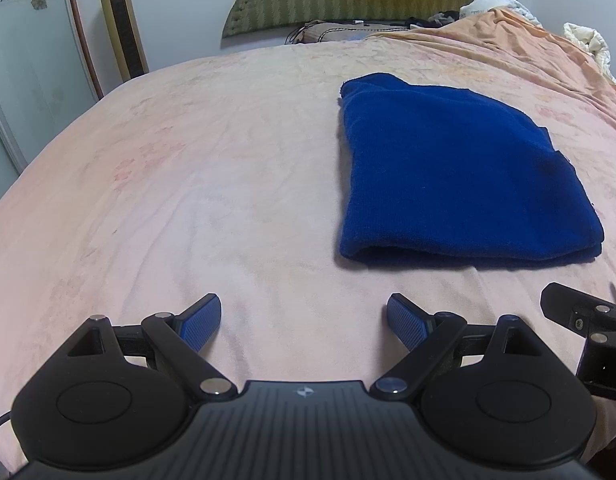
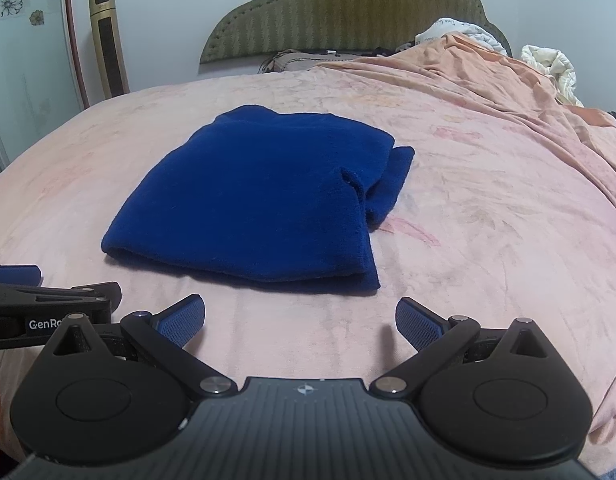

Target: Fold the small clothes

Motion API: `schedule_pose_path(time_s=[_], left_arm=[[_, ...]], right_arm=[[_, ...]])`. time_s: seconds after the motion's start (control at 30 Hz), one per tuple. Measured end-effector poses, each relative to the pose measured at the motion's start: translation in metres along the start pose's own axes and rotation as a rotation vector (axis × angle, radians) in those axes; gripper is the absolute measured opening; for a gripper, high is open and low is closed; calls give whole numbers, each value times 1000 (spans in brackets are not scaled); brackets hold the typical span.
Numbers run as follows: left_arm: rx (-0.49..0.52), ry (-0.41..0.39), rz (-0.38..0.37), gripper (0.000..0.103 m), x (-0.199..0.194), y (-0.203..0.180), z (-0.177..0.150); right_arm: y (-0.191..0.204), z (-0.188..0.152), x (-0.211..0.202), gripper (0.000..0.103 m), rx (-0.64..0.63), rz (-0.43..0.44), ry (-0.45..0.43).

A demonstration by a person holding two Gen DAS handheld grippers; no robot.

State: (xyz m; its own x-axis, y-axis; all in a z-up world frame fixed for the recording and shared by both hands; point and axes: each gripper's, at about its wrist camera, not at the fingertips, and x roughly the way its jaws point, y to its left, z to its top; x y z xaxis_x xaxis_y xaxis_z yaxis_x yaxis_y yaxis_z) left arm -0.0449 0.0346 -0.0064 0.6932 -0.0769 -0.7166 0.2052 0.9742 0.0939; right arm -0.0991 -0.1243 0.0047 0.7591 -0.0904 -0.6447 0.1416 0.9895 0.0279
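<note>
A dark blue small garment (image 1: 460, 176) lies folded flat on the pink bed, also in the right wrist view (image 2: 259, 196), with a loose edge sticking out on its right side. My left gripper (image 1: 303, 320) is open and empty, low over the sheet, in front of and to the left of the garment. My right gripper (image 2: 299, 320) is open and empty, just in front of the garment's near folded edge. Each gripper shows at the edge of the other's view: the right one (image 1: 588, 320) and the left one (image 2: 47, 300).
The pink bed sheet (image 1: 187, 200) covers the bed. A bunched orange blanket (image 2: 528, 92) and white bedding (image 2: 556, 68) lie at the far right. A green headboard (image 2: 348, 12) is at the back, a gold tower fan (image 2: 107, 44) at the far left.
</note>
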Motion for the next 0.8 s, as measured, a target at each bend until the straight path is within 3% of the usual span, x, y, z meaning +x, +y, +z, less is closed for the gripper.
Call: schedule_pose_path(time_s=[0.8], left_arm=[[11,-12,-6,91,0,-9,1]], right_arm=[[-7,-5,-10,103,18,-16,-18]])
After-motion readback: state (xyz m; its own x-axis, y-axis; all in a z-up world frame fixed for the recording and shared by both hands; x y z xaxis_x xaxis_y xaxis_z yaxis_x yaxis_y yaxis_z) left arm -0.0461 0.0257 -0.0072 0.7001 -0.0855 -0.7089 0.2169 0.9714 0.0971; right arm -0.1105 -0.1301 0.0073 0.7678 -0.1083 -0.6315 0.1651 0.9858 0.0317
